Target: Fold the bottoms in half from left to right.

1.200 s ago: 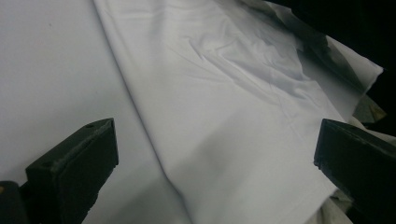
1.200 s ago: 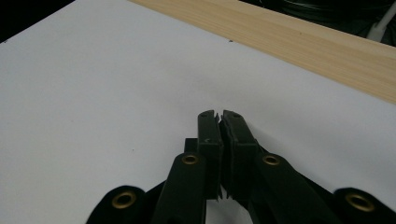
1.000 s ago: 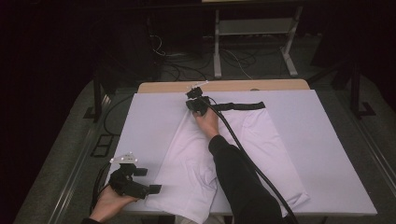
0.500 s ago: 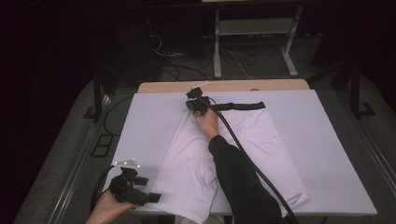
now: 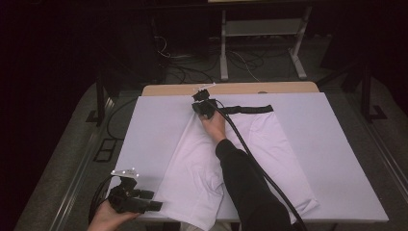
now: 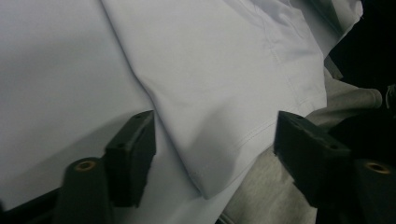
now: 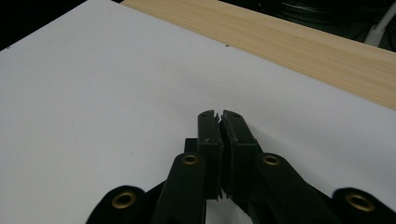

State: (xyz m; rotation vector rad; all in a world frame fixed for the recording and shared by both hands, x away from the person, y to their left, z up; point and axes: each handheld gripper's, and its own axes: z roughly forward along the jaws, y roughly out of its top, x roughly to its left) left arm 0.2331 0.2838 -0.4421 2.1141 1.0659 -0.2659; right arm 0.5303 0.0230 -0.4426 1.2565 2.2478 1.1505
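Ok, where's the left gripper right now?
In the high view the left gripper sits at the table's near left edge, its open jaws pointing at the near left corner of the white garment.

A wooden table [image 5: 288, 87] carries a white sheet [image 5: 154, 125] that covers nearly all of its top, leaving a bare strip of light wood along the far edge. A white garment [image 5: 192, 168] with a black band [image 5: 248, 109] at its far end lies flat on the sheet, running from near the far edge to the near edge, where a corner hangs over
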